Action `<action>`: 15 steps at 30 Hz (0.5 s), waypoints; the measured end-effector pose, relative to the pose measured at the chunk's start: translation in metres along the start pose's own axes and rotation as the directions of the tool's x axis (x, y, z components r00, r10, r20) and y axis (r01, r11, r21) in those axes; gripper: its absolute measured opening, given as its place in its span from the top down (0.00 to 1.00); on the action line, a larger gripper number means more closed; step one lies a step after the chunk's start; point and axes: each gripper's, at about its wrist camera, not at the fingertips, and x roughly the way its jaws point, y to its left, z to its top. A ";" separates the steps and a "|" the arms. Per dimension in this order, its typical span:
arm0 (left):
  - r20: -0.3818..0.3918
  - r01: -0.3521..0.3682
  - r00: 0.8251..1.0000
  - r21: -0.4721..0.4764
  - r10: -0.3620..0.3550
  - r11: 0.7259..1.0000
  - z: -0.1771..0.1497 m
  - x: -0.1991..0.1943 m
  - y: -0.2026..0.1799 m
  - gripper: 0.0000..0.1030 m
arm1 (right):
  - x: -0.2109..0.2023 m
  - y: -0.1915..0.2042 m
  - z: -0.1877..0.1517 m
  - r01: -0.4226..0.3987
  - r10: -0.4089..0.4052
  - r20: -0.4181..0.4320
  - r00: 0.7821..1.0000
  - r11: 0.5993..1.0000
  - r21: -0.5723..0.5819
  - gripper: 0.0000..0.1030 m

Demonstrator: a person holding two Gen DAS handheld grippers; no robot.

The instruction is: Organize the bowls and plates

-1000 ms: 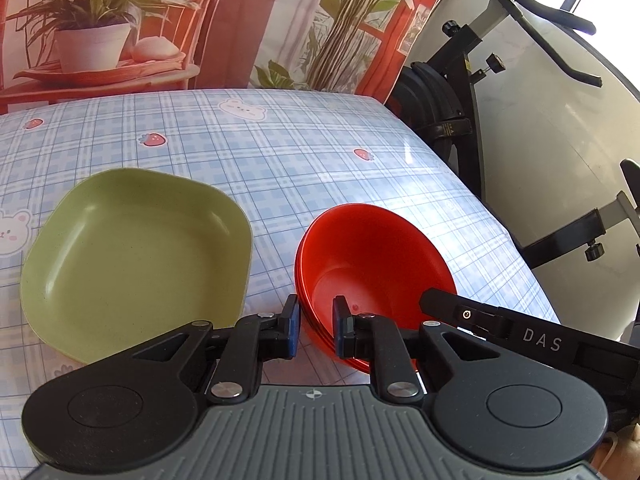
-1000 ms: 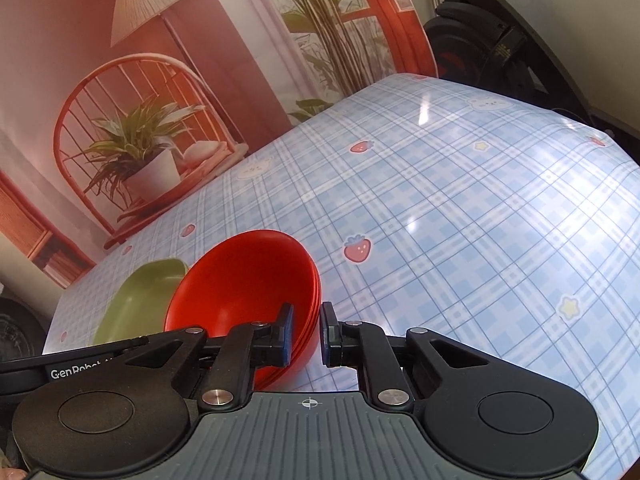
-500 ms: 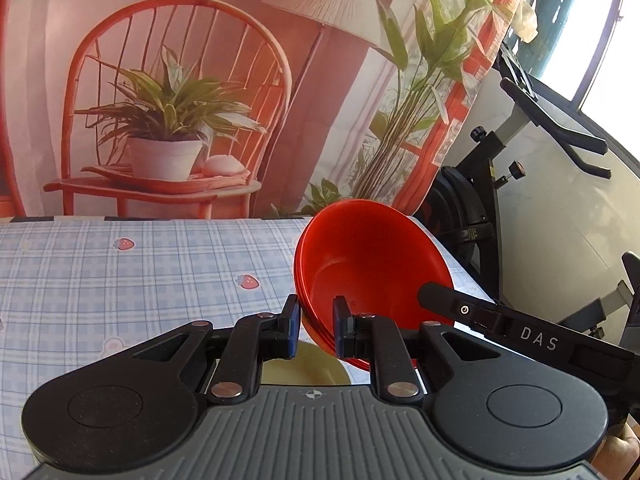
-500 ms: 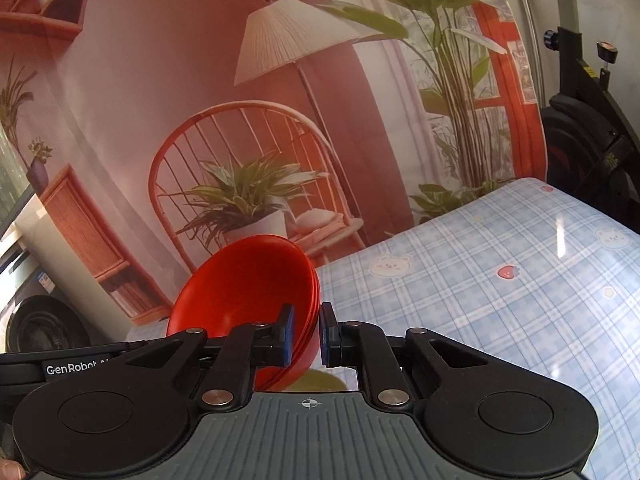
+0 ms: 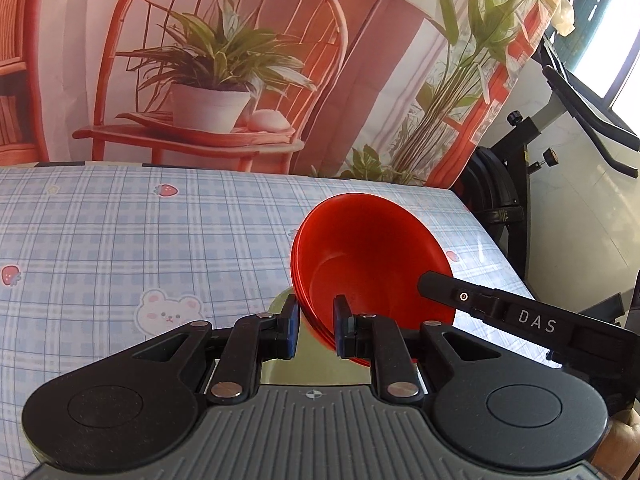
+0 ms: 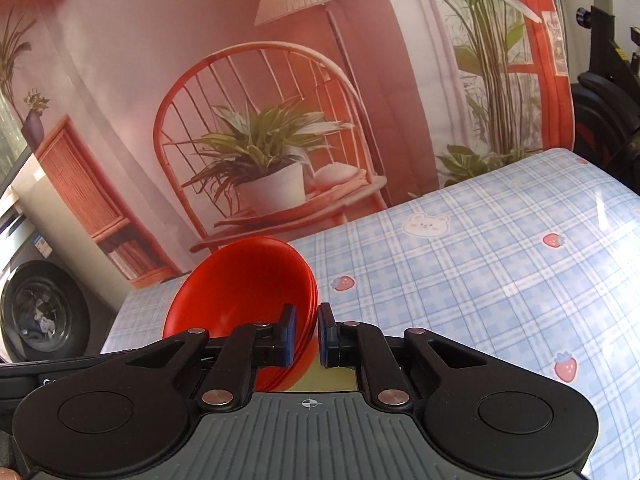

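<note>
A stack of red bowls (image 5: 368,256) is held by both grippers above the table. My left gripper (image 5: 315,326) is shut on its near left rim. My right gripper (image 6: 307,334) is shut on the opposite rim of the same red bowls (image 6: 240,284). The right gripper's black body (image 5: 520,316) shows at the right of the left wrist view. A sliver of the green plate (image 5: 280,304) shows just under the bowls, and again in the right wrist view (image 6: 332,378). Most of the plate is hidden by the grippers.
The table has a blue plaid cloth (image 5: 120,248) with bears and strawberries. A printed backdrop (image 5: 220,80) of a chair and a plant hangs behind it. An exercise bike (image 5: 560,120) stands past the table's right edge. A washing machine (image 6: 40,312) is at the left.
Both grippers carried the red bowls from beside the green plate up and over it. The views tilted up, then dipped a little, and the plate is now mostly hidden beneath.
</note>
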 end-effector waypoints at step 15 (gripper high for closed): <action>-0.092 -0.021 0.995 0.014 0.023 1.000 -0.040 0.022 0.005 0.82 | 0.015 -0.030 -0.052 0.055 -0.046 -0.127 0.991 0.996 0.067 0.90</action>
